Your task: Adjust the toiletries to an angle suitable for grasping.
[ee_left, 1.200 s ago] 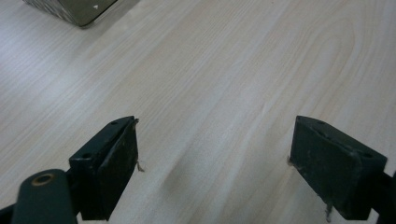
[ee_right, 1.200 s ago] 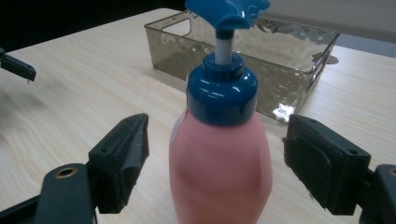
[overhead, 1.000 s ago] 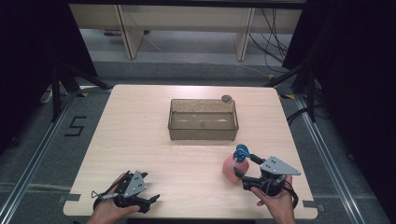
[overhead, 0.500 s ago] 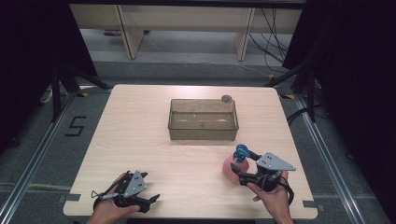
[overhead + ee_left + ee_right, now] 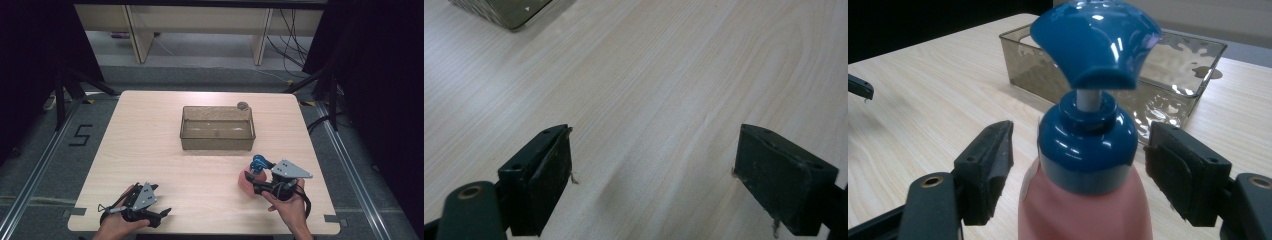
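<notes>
Two black jaws of the right gripper (image 5: 1075,170) flank the pink pump bottle (image 5: 1085,200) at the table's (image 5: 150,150) five o'clock; they have just been closing, pads not yet touching. At seven o'clock, the left gripper (image 5: 654,185) gapes wide over bare wood.

Upright pink pump bottle (image 5: 1085,200), blue pump head.

Left tongs (image 5: 162,214): black body w/ grey three-cornered plate on top, small dark screw dots in it, thin black cable off the rear. Right tongs (image 5: 251,183): same black build, grey plate, black cable looping by the wrist. Jaws are chunky black blocks w/ worn, frayed pad faces (image 5: 558,172); round brass-ringed holes in the arms behind. Both forearms bare, no sleeves seen.
</notes>
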